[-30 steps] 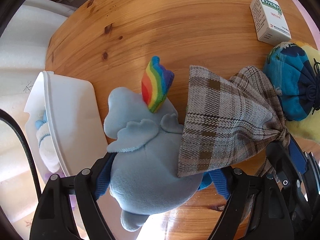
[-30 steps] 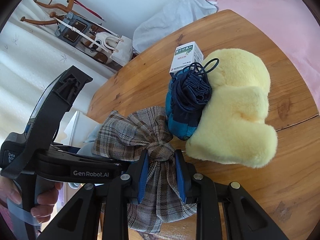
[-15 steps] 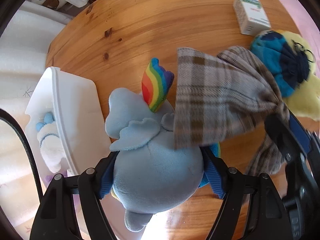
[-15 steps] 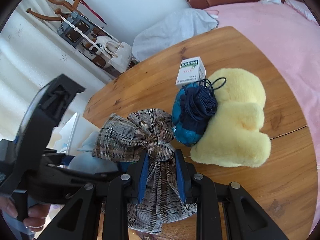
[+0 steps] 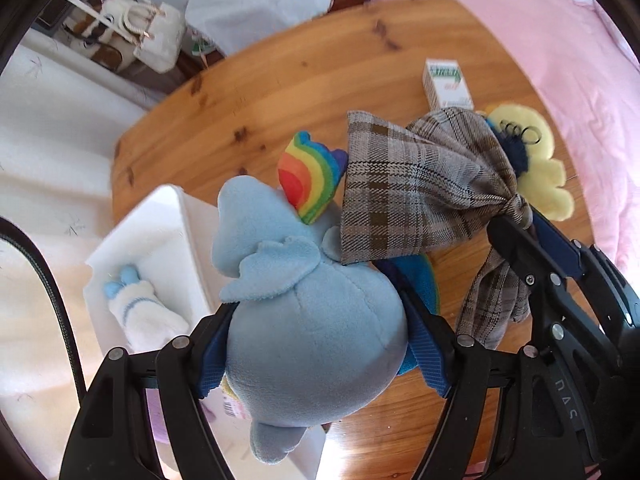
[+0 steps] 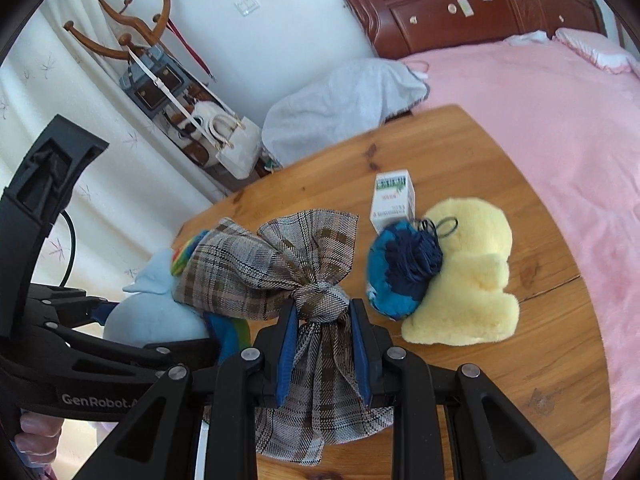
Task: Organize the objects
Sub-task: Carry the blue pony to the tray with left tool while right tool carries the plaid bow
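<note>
My left gripper (image 5: 316, 344) is shut on a light blue plush pony (image 5: 312, 340) with a rainbow mane (image 5: 310, 176) and holds it above the wooden table (image 5: 260, 92). My right gripper (image 6: 322, 336) is shut on the knot of a brown plaid cloth bundle (image 6: 272, 268), which also shows in the left wrist view (image 5: 416, 192), held up beside the pony (image 6: 152, 316). A white bin (image 5: 160, 240) holding a small white and blue plush (image 5: 140, 312) sits below left of the pony.
On the table lie a yellow plush (image 6: 472, 280), a blue pouch with a dark drawstring (image 6: 404, 268) on top of it, and a white medicine box (image 6: 394, 200). A pink bed (image 6: 540, 112) borders the table on the right. A coat rack with bags (image 6: 168, 92) stands at the back left.
Both grippers have risen with their loads: the table, box and yellow plush look smaller and farther. The bin's inside has come into fuller view.
</note>
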Motion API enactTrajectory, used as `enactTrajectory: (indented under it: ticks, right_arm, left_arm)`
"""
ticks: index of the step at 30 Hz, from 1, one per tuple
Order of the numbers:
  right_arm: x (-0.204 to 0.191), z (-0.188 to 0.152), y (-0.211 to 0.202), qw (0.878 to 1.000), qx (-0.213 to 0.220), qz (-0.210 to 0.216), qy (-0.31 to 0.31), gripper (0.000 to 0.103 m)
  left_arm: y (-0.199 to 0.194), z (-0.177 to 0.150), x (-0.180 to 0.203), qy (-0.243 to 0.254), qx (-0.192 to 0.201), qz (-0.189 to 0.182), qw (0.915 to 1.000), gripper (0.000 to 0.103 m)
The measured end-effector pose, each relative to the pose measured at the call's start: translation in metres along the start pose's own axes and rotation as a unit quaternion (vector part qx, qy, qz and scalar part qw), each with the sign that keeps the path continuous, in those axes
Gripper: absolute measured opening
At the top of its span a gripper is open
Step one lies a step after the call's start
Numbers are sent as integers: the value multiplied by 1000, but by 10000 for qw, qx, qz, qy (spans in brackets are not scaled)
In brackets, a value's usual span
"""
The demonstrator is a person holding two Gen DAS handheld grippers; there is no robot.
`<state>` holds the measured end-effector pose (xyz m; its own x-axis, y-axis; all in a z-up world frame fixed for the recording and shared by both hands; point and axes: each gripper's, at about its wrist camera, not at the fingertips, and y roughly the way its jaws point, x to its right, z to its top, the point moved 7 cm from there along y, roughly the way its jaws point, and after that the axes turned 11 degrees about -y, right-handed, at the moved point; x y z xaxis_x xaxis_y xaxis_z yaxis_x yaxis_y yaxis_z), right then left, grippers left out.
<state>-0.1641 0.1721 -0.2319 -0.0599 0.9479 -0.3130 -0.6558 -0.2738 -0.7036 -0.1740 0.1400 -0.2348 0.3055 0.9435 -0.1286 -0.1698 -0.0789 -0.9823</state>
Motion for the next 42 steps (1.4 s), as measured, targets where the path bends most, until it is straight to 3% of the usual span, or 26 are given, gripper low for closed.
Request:
enactTrajectory:
  ticks: [7, 15, 23, 31, 42]
  right_arm:
    - [-21, 8, -15, 9985, 305, -373, -279, 26]
    - [-50, 21, -24, 9962, 574, -467, -456, 26]
    - [-97, 28, -23, 9944, 697, -288, -745, 26]
    - [-144, 18, -11, 9908, 555, -133, -1224, 26]
    - [-203, -1, 8, 9855, 269, 321, -1643, 26]
  left_arm:
    - [-21, 3, -14, 77, 368, -94, 9992, 79]
    - [-40, 13, -50, -150, 744, -167, 9970, 79]
    - [-41, 19, -102, -608, 874, -265, 9940, 79]
    - [-36, 14, -155, -1010, 968, -213, 9899, 79]
    - [-7, -9, -219, -1570, 690, -110, 9851, 79]
